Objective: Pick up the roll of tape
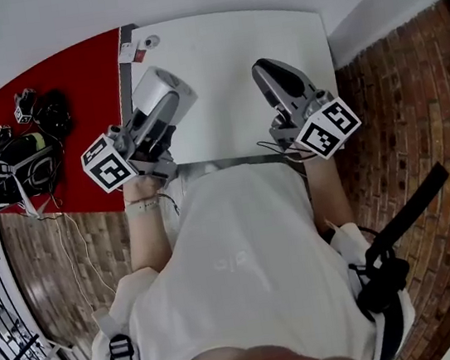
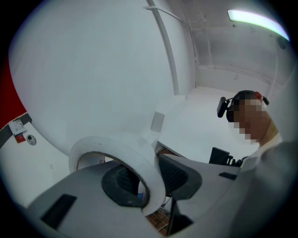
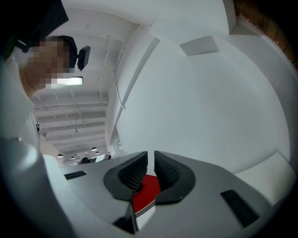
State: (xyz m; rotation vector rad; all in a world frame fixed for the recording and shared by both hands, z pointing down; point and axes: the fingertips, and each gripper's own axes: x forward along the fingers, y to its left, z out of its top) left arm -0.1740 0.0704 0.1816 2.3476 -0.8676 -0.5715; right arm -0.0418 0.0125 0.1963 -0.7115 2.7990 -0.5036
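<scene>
A white roll of tape (image 1: 164, 87) is held up over the white table (image 1: 221, 41), clamped in my left gripper (image 1: 156, 103). In the left gripper view the roll (image 2: 132, 149) stands on edge with its wall between the jaws: one pad sits inside the ring, the other presses from outside, and my left gripper (image 2: 151, 179) is shut on it. My right gripper (image 1: 264, 68) hovers over the table to the right of the roll, apart from it. In the right gripper view its jaws (image 3: 150, 160) stand together with only a thin slit and nothing between them.
A red surface (image 1: 74, 67) adjoins the table on the left and carries black gear (image 1: 40, 110) and a dark headset with straps (image 1: 14, 169). A small tag lies at the table's far left corner (image 1: 137, 50). Brick floor (image 1: 404, 115) lies to the right.
</scene>
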